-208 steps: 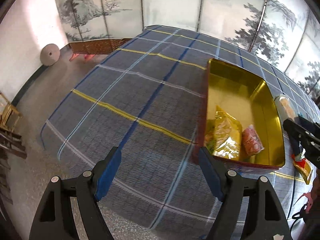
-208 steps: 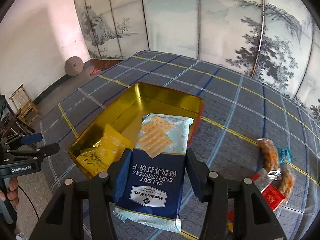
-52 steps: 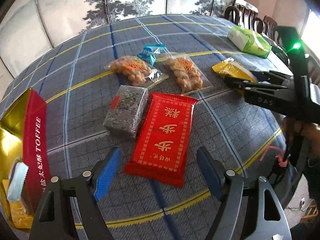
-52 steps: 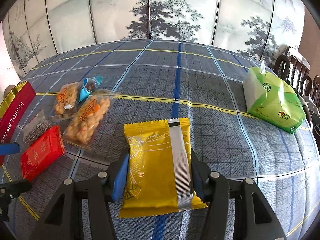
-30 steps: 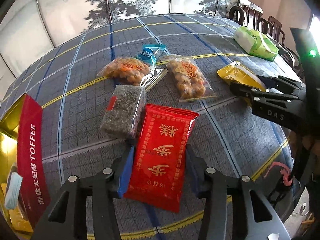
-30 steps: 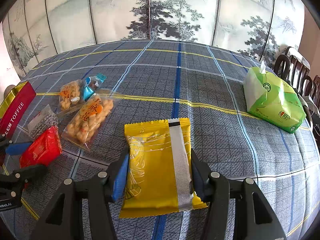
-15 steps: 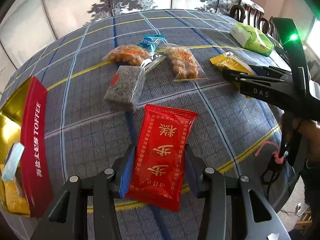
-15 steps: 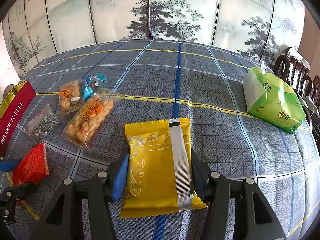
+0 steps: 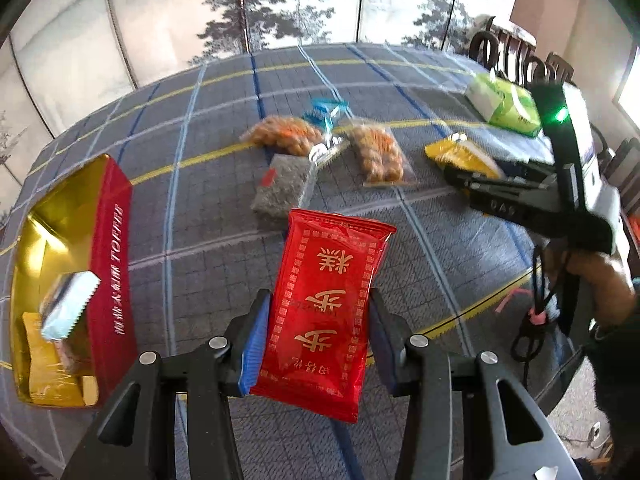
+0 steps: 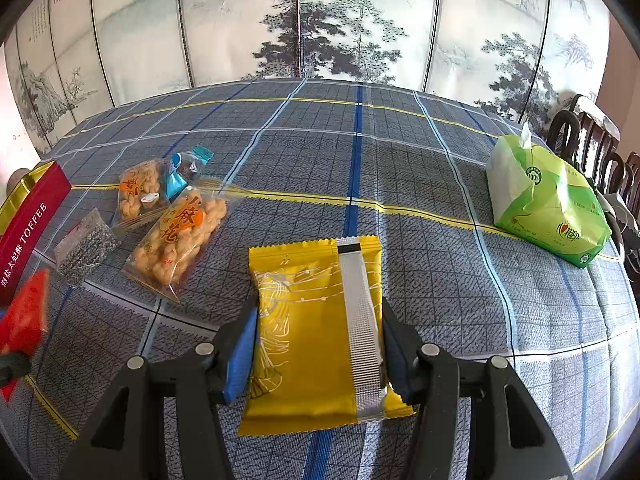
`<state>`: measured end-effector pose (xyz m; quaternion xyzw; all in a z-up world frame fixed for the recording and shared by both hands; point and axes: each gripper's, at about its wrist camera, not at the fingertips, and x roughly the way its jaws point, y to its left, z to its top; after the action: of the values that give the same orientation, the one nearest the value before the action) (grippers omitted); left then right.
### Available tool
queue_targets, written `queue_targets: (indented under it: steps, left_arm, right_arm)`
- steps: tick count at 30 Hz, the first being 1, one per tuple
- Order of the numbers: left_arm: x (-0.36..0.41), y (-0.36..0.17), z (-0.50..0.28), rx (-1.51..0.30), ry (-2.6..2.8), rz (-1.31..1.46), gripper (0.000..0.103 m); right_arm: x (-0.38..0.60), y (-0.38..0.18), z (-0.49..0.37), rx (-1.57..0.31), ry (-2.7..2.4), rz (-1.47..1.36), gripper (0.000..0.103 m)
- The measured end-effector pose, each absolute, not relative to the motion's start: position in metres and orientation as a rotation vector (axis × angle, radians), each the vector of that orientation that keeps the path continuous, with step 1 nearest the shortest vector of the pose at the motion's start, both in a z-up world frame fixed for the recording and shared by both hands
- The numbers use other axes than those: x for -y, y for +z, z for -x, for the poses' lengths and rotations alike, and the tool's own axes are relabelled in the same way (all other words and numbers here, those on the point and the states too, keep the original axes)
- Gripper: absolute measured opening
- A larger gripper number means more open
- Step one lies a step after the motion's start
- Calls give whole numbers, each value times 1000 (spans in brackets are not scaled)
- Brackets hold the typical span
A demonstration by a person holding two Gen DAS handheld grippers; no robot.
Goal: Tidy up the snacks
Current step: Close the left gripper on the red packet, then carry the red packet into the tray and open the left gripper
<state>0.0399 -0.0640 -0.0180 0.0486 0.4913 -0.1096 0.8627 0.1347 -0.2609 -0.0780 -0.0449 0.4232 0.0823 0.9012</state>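
My left gripper (image 9: 318, 344) is shut on a red snack packet (image 9: 326, 308) and holds it above the table. The red and gold toffee tin (image 9: 110, 248) stands open at the left with a blue cracker pack (image 9: 68, 308) and yellow packets inside. My right gripper (image 10: 318, 348) is shut on a yellow packet (image 10: 316, 328) lying on the cloth; it also shows in the left wrist view (image 9: 460, 158). Two clear bags of fried snacks (image 9: 376, 152) (image 9: 286, 136), a small blue packet (image 9: 326, 110) and a grey sesame bar (image 9: 282, 188) lie mid-table.
A green tissue pack (image 10: 548, 204) sits at the table's right, near dark wooden chairs (image 10: 592, 140). The plaid tablecloth (image 10: 360, 152) covers a round table. A painted folding screen (image 10: 320, 20) stands behind. The tin's red side (image 10: 24, 220) shows at the right wrist view's left edge.
My left gripper closed on the red packet, lifted it off the cloth and swung left toward the tin. The right gripper stayed on the yellow packet.
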Motion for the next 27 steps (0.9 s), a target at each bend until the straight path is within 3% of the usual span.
queue_targets:
  steps: [12, 27]
  left_arm:
    - [-4, 30, -37, -932, -74, -39, 42]
    - [-110, 19, -43, -953, 167, 51, 42]
  right_arm:
    - [261, -78, -135, -876, 170, 93, 57]
    - [261, -78, -135, -876, 170, 94, 57]
